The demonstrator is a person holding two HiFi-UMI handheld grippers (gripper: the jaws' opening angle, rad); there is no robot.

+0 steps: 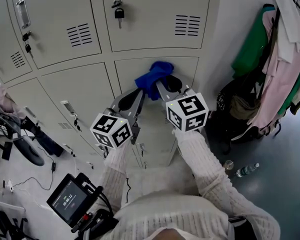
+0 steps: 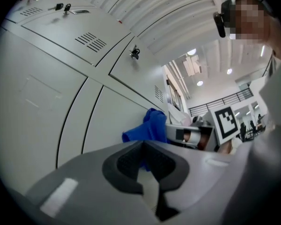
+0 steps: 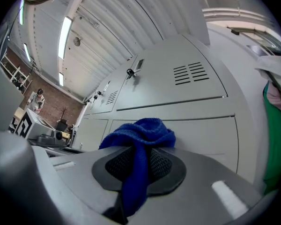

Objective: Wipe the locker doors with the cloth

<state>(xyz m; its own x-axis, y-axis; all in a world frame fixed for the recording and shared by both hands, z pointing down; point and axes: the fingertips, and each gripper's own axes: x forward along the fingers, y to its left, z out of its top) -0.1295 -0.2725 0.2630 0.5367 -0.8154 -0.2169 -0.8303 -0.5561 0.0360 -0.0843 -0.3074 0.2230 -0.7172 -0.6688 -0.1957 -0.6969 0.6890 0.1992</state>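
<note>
The locker doors (image 1: 155,14) fill the head view from 9 to 1 o'clock, and hanging clothes (image 1: 285,69) crowd the 3 o'clock side — a wide sweep that way could drag a sleeve or a tool into them. The right gripper (image 1: 163,85) is clamped on the blue cloth (image 1: 152,78). The cloth bunches at 12 o'clock from the gripper's tips, at the top of a lower door; whether it touches the metal I cannot tell. The left gripper (image 1: 139,95), just beside at 9 o'clock, has its jaws closed together on nothing. Only a thin strand of cloth runs between the right jaws, so friction on the door may well tug the wad free. A padlock (image 1: 119,13) hangs at 11 o'clock and could snag the cloth on an upward stroke. The thin strand shows only in the right gripper view. The left gripper view alone shows that tool holding nothing — and the head view alone shows the clothes.
</note>
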